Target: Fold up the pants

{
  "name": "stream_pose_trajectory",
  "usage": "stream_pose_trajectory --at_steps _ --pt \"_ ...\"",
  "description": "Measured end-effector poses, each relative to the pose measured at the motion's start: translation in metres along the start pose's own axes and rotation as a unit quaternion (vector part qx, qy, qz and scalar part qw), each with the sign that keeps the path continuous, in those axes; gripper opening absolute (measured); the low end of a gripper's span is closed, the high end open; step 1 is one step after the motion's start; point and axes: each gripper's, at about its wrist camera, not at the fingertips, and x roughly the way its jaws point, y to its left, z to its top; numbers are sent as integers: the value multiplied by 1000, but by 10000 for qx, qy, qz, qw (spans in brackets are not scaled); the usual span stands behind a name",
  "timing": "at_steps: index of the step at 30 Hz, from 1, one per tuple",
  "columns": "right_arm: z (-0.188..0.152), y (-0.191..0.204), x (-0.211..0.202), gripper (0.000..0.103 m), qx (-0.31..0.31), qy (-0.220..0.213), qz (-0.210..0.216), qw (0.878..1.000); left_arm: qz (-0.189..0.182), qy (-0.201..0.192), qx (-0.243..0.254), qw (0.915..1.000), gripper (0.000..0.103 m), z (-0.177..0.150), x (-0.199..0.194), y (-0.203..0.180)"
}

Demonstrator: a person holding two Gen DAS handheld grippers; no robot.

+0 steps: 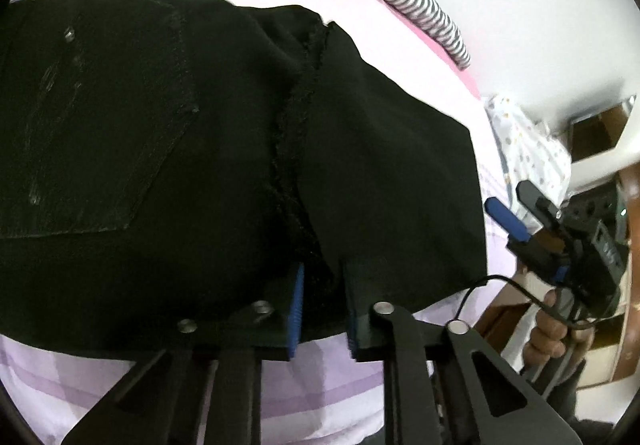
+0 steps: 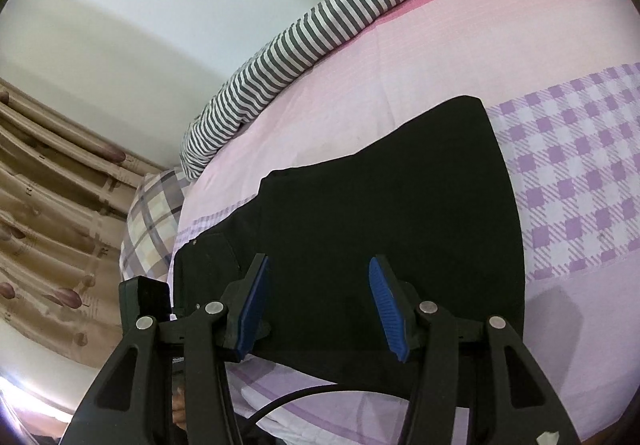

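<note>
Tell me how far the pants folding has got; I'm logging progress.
Done: the black pants lie flat on the bed, apparently folded already. In hand: the left tool pinches their near edge; the right tool hovers open. Left: the next fold.

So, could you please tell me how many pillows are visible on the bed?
2: a striped pillow along the bed's far edge by the wall, and a plaid pillow at its end near the curtain. Others may be hidden.
</note>
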Motion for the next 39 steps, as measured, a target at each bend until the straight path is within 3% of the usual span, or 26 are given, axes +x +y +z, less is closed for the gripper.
stream_pose_trajectory --at_steps 3,6,12,17,22,28,33,39 --pt "0 0 -4 49 -17 -69 -53 10000 384 -140 333 9986 12 -6 -5 -17" --pt "0 -3 -7 49 32 -125 -74 9999 474 -245 457 9975 11 -13 -16 -25" --pt "-1 -9 3 49 117 73 -313 9994 570 1 169 9982 12 -14 -6 -10" --pt "1 -10 6 49 -24 130 -613 9980 754 5 247 9968 27 -9 -13 -11" --pt "27 -8 1 49 -448 -95 -1022 9937 1093 -705 404 9907 30 7 -45 -14" --pt "54 -12 13 49 -650 -215 -1409 9876 798 -1247 887 9850 34 35 -42 -39" --pt "68 -18 24 49 -727 -267 -1647 9833 606 -1080 1087 9863 35 66 -10 -52" --pt "79 -36 44 49 -597 -116 -1823 9814 523 -703 758 9933 34 94 25 -31"
